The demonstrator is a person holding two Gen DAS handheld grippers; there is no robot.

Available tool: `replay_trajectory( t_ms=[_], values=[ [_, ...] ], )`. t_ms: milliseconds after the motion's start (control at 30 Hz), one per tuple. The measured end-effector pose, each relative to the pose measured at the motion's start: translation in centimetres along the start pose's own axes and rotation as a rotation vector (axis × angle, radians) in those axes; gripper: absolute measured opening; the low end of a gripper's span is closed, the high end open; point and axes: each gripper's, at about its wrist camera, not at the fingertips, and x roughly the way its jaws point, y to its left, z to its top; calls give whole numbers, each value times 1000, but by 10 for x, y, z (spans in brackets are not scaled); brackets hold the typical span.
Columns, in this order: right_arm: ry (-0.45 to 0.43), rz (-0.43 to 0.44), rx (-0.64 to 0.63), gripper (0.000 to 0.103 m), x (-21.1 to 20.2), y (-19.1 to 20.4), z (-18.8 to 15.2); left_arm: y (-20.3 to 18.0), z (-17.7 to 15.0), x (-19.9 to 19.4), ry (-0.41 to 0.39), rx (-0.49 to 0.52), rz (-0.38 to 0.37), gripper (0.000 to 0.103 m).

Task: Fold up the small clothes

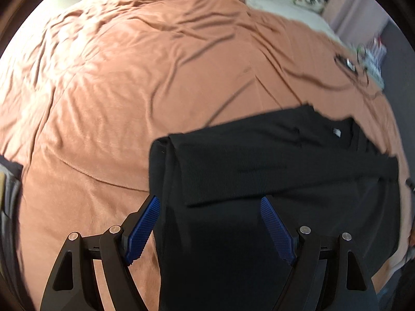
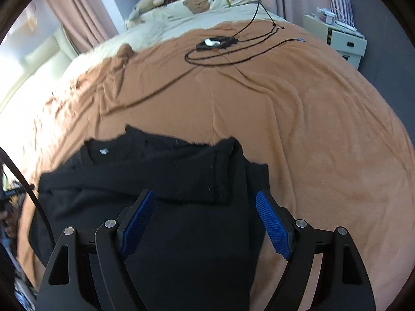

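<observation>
A black top (image 1: 272, 160) lies flat on the orange blanket (image 1: 116, 90), both sleeves folded across its chest and a white neck label showing. My left gripper (image 1: 211, 202) hovers open over the garment's left edge, blue pads (image 1: 144, 228) wide apart with nothing pinched. In the right wrist view the same black top (image 2: 160, 171) lies below my right gripper (image 2: 206, 197), which is open over its right edge. Its blue pads (image 2: 272, 224) stand apart above the cloth.
A black cable with a small device (image 2: 215, 42) loops across the far blanket (image 2: 311, 129). A cream duvet with soft toys (image 2: 197, 4) lies at the bed's head. A white bedside cabinet (image 2: 345, 39) stands at the right, pink curtains (image 2: 77, 7) at the left.
</observation>
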Motion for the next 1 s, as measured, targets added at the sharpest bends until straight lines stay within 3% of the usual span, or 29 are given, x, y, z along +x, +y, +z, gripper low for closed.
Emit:
replay_trajectory(
  t_ms=[200, 467, 600, 800, 1000],
  values=[
    [56, -82, -120, 79, 9, 24, -3, -12, -5, 21, 77, 118, 116, 81],
    [154, -211, -251, 79, 49, 45, 4, -7, 9, 55, 135, 124, 184, 82],
    [183, -265, -296, 79, 75, 50, 12, -12, 28, 68, 130, 159, 228, 87],
    [153, -324, -353, 79, 97, 59, 33, -14, 59, 79, 101, 173, 252, 87],
    [107, -321, -345, 79, 112, 57, 48, -10, 87, 88, 56, 146, 255, 87]
  ],
)
